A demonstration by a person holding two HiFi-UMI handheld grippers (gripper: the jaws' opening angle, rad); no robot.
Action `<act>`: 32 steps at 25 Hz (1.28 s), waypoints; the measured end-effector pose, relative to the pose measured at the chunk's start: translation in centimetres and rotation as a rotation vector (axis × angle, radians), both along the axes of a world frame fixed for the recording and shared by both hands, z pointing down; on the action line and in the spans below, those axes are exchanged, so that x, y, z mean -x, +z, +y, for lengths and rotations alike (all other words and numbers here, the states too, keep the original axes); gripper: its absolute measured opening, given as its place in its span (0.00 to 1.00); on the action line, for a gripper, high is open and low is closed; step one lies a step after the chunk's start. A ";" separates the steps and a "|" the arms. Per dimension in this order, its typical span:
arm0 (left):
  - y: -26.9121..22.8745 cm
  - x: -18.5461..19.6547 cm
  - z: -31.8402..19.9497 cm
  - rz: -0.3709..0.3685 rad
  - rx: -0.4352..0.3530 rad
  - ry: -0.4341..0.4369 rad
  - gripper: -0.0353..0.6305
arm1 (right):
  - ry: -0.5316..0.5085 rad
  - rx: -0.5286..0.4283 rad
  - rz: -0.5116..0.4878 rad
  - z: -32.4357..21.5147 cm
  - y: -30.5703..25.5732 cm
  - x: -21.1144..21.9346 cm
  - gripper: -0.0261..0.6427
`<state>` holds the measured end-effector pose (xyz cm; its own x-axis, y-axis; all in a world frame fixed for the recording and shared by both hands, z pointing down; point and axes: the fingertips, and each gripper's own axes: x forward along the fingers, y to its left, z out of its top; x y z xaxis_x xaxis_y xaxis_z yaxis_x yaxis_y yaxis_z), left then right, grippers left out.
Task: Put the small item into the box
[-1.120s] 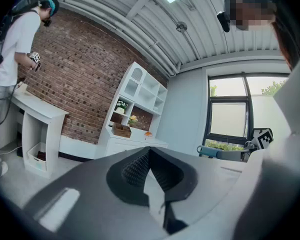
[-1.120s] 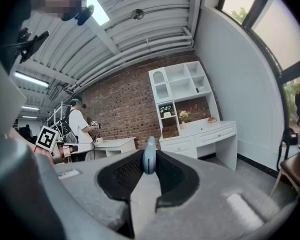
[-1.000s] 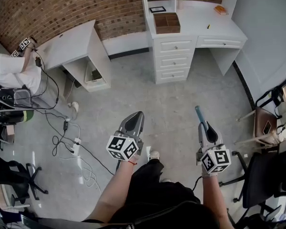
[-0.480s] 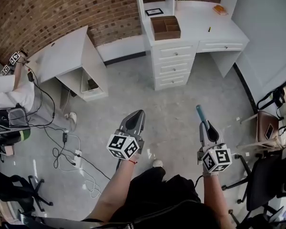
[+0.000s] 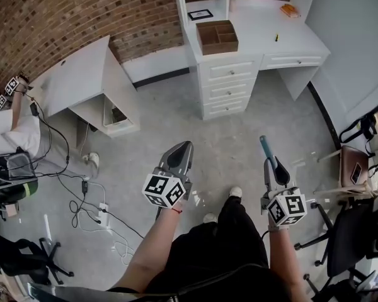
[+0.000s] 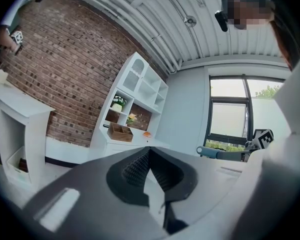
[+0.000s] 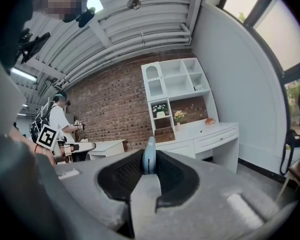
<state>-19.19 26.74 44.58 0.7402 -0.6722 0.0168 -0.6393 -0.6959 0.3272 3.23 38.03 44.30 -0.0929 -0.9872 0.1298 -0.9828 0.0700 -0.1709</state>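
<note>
The right claw (image 5: 269, 161) is clamped on a small blue item (image 7: 149, 156), well short of the brown box (image 5: 217, 36). The box stands on the white tabletop (image 5: 290, 39). The left claw (image 5: 184, 146) is closed with nothing in it, equally far from the box.

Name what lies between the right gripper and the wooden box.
In the head view, bare floor and desk drawers separate the right gripper from the wooden box.

Colour scheme: left gripper (image 5: 184, 148) and right gripper (image 5: 274, 167) grey, each with a black-and-white square-marker cube; small item (image 5: 265, 150) light blue; box (image 5: 217, 36) brown; worktop (image 5: 283, 33) white; wall (image 5: 63, 11) red-brown brick pattern; floor (image 5: 227, 137) grey.
</note>
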 end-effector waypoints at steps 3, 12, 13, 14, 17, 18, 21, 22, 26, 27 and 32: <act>0.1 -0.9 -1.3 -0.002 0.001 0.005 0.06 | 0.000 -0.001 0.000 -1.4 0.0 -0.6 0.14; -0.1 -3.8 -7.5 -0.007 -0.002 -0.016 0.06 | -0.008 -0.007 -0.017 -8.2 0.1 -3.9 0.14; -0.1 -4.1 -8.2 -0.008 -0.001 -0.019 0.06 | -0.012 -0.008 -0.019 -8.9 0.1 -4.1 0.14; -0.2 -4.4 -8.9 -0.009 -0.001 -0.021 0.06 | -0.016 -0.009 -0.021 -9.7 0.0 -4.4 0.14; -0.5 -5.6 -11.0 -0.008 -0.004 -0.026 0.06 | -0.027 -0.012 -0.026 -12.1 -0.3 -5.4 0.14; -0.6 -6.0 -11.7 -0.008 -0.005 -0.028 0.06 | -0.031 -0.011 -0.028 -12.8 -0.3 -5.7 0.14; -0.5 -7.2 -13.4 -0.014 0.001 -0.031 0.06 | -0.047 -0.003 -0.036 -14.8 0.0 -6.5 0.14; -0.5 -7.6 -13.8 -0.016 0.005 -0.032 0.06 | -0.051 0.002 -0.039 -15.4 0.1 -6.7 0.14; -0.6 -8.7 -16.0 -0.025 0.013 -0.047 0.06 | -0.063 0.013 -0.053 -17.9 0.3 -8.1 0.14; -0.5 -8.9 -16.6 -0.026 0.014 -0.053 0.06 | -0.068 0.013 -0.055 -18.6 0.3 -8.4 0.14; -0.2 -10.1 -19.5 -0.029 0.021 -0.079 0.06 | -0.091 0.018 -0.057 -21.9 0.6 -10.0 0.14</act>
<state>-9.07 7.22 44.41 0.6836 -0.7279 0.0524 -0.7017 -0.6358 0.3214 13.20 16.14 44.92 -0.1898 -0.9718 0.1397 -0.9611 0.1548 -0.2287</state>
